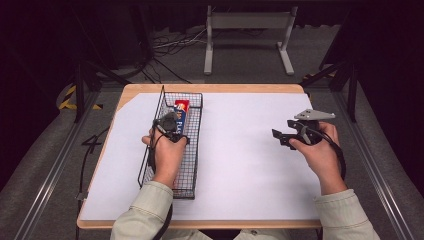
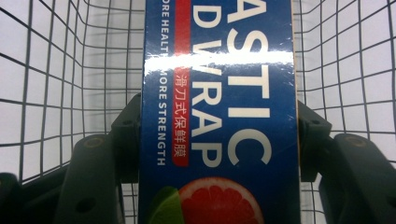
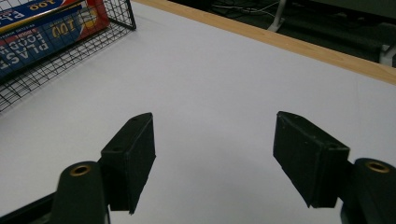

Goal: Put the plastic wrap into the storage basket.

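Note:
A blue plastic wrap box (image 2: 219, 93) with white lettering and a grapefruit picture lies lengthwise in a black wire basket (image 1: 148, 150) on the left half of the table. My left gripper (image 1: 174, 123) reaches into the basket and is shut on the box, with a pad (image 2: 128, 140) pressed against each long side. The box (image 1: 181, 111) points toward the basket's far end. My right gripper (image 1: 278, 136) hovers over the white table surface at the right, open, with nothing between its jaws (image 3: 215, 154). From there, the box (image 3: 42, 32) and basket (image 3: 28, 79) lie off to the upper left.
A white sheet (image 1: 240, 150) covers the wooden table (image 1: 210, 88). Beyond the far edge are cables (image 1: 172, 42) on the floor and a grey metal stand (image 1: 247, 37). Black frame legs (image 1: 80, 90) stand at both sides of the table.

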